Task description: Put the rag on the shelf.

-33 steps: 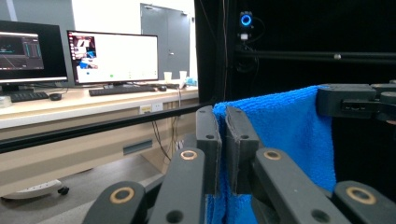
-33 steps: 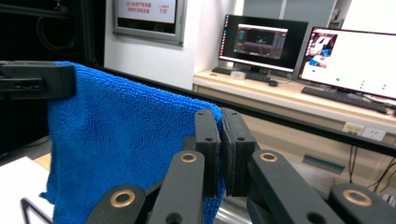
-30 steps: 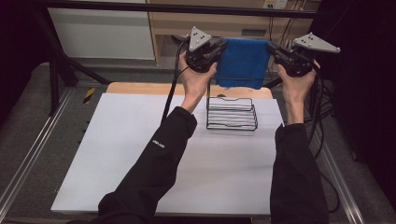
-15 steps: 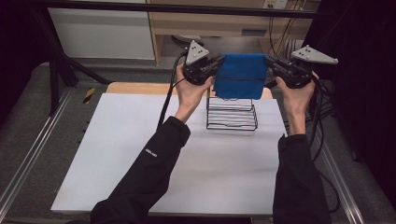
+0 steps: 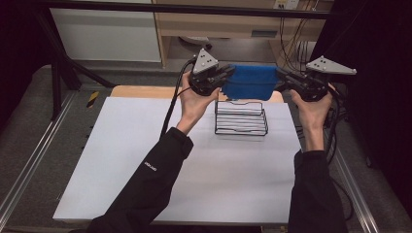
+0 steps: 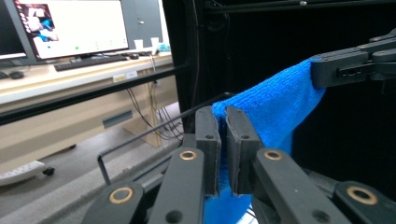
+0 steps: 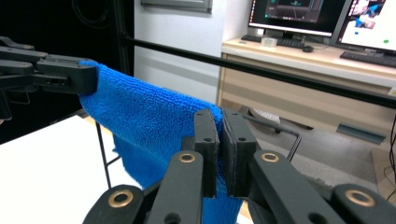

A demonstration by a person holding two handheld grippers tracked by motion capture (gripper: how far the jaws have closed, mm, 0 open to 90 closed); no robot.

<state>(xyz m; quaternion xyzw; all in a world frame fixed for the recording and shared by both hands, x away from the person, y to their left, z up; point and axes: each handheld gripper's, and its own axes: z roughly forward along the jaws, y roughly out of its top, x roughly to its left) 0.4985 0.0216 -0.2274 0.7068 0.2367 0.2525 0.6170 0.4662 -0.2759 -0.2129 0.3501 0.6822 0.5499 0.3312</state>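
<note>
A blue towel (image 5: pixel 252 82) hangs stretched between my two grippers just above the black wire rack (image 5: pixel 241 119) on the white table. My left gripper (image 5: pixel 227 77) is shut on the towel's left top corner, my right gripper (image 5: pixel 282 80) on its right top corner. In the left gripper view the jaws pinch the blue towel (image 6: pixel 275 102), with the other gripper (image 6: pixel 355 65) gripping its far end. From the right gripper view the towel (image 7: pixel 149 116) runs from my jaws to the other gripper (image 7: pixel 60 77), and the rack's wire (image 7: pixel 100 144) stands below it.
The white table top (image 5: pixel 145 160) spreads out in front of the rack. A wooden board edge (image 5: pixel 141 91) lies at the table's far side. Metal rails (image 5: pixel 29 165) flank the table. Cables (image 5: pixel 291 43) hang behind, below a desk with monitors (image 7: pixel 299 14).
Both hands have come down and toward each other with the towel, which now hangs lower, just over the rack. The grips have not changed.
</note>
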